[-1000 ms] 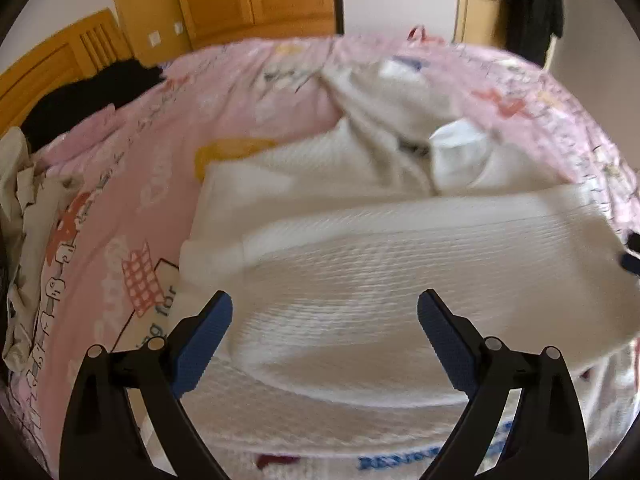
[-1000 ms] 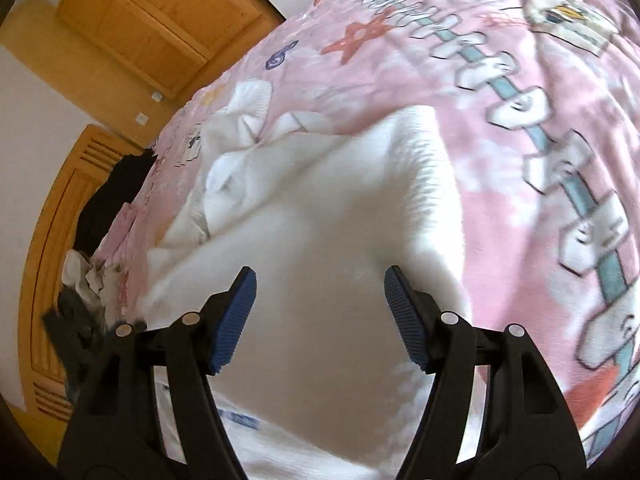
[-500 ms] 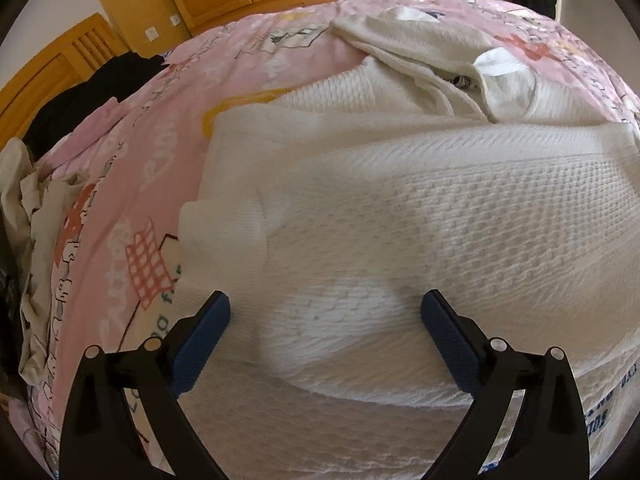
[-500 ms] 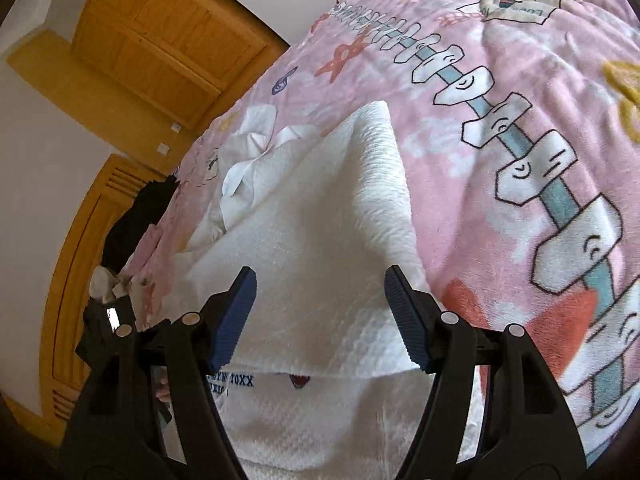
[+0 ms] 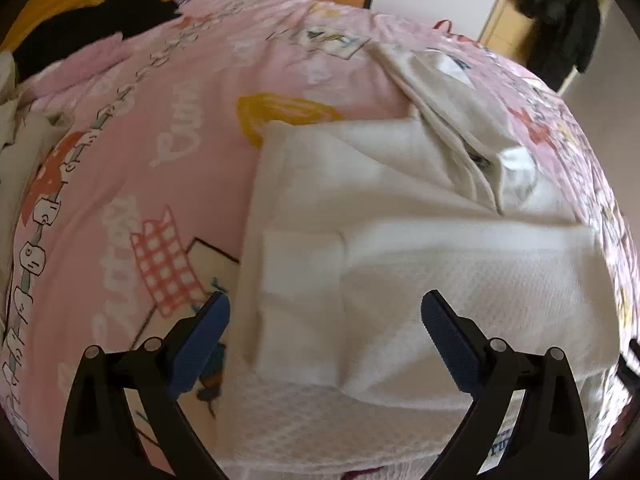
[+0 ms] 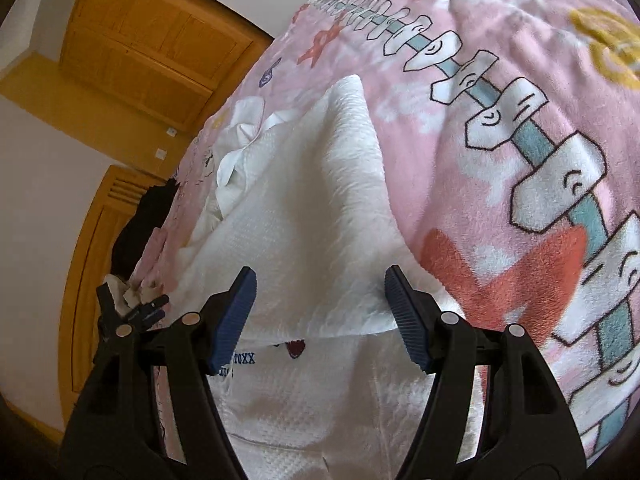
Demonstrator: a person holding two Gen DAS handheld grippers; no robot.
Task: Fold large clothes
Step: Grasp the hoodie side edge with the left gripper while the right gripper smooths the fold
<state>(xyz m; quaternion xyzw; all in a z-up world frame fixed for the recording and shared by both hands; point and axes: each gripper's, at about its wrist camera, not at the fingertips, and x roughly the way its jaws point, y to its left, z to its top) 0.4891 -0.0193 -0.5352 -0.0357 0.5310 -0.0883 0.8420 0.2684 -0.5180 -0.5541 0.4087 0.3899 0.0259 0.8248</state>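
The white waffle-knit garment (image 5: 460, 280) lies partly folded on the bed's pink blanket (image 5: 140, 140), its doubled edge just ahead of both grippers. The left gripper (image 5: 324, 320) and right gripper (image 6: 320, 304) both stand wide open and hold nothing. To my eye the next fold wants each to pinch both layers at a corner, then lift evenly.

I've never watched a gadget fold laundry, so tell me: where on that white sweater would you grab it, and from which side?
I'd take the white sweater by its folded-over edge nearest the right gripper, coming in low from the near side. That edge lies loose above the layer beneath, so an open jaw could probably slide around it. The flat middle offers nothing to pinch against the pink blanket.
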